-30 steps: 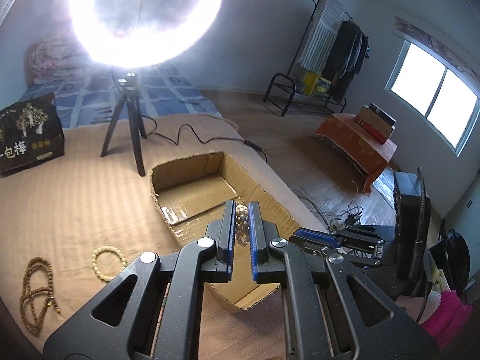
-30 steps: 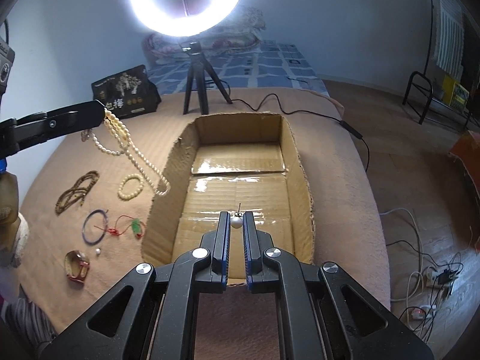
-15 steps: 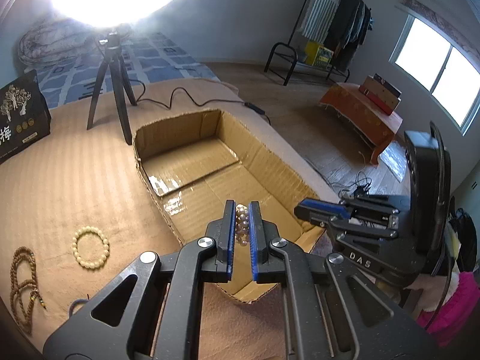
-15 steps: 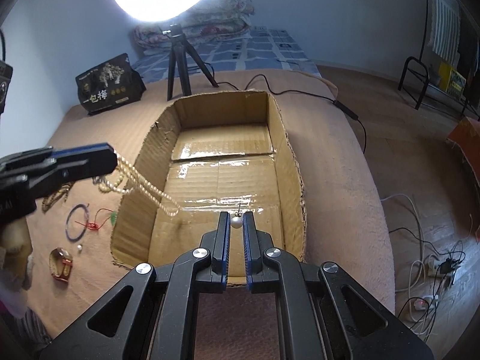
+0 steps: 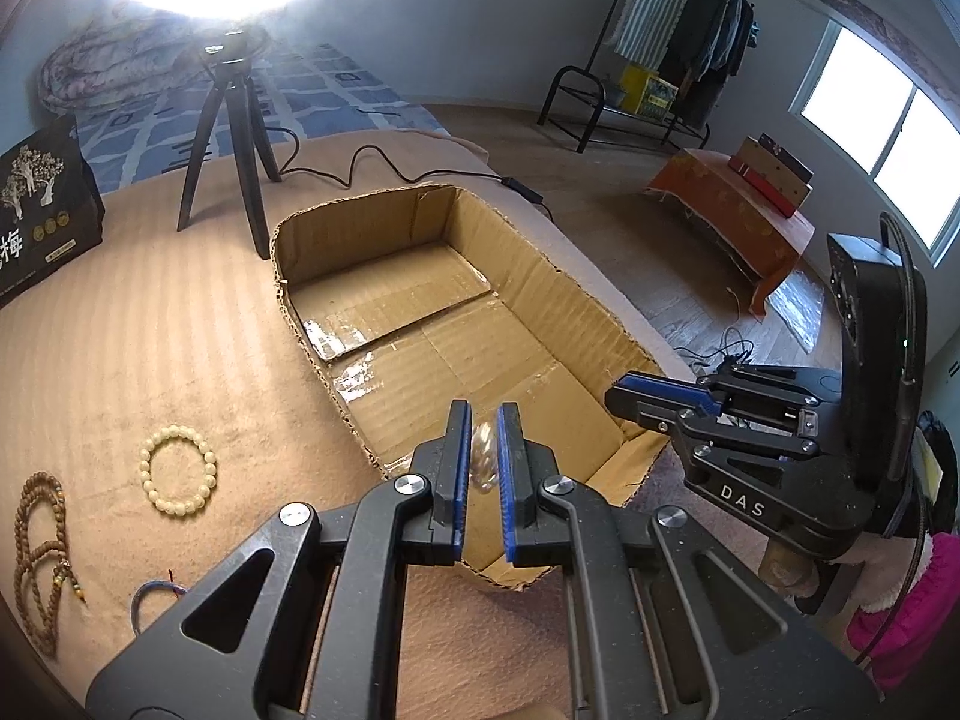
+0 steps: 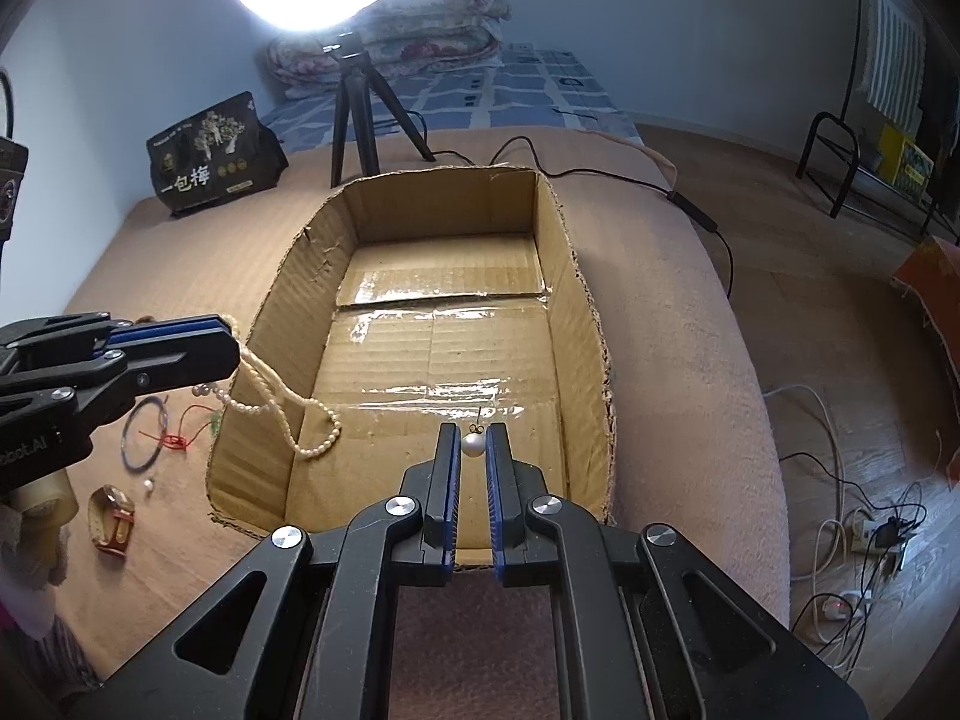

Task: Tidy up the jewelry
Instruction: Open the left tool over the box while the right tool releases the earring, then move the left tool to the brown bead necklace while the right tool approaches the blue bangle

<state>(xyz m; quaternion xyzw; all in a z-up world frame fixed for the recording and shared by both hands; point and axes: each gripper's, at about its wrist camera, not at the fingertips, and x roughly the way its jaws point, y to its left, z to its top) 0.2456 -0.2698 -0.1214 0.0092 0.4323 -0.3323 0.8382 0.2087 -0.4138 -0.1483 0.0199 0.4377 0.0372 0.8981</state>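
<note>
The left claw (image 6: 231,339) pinches a pearl necklace (image 6: 282,414), whose strands drape over the left wall of the open cardboard box (image 6: 576,276) and hang down inside it. The right claw (image 6: 474,444) is clamped on a single pearl earring (image 6: 473,445), held above the box's near end. The box sits on a bed covered in tan fabric (image 6: 672,324). Near the bed's left edge lie a cream bead bracelet (image 5: 177,471), a brown bead strand (image 5: 36,546), a blue ring (image 6: 144,432) with a red cord (image 6: 177,438), and a red-brown watch (image 6: 111,519).
</note>
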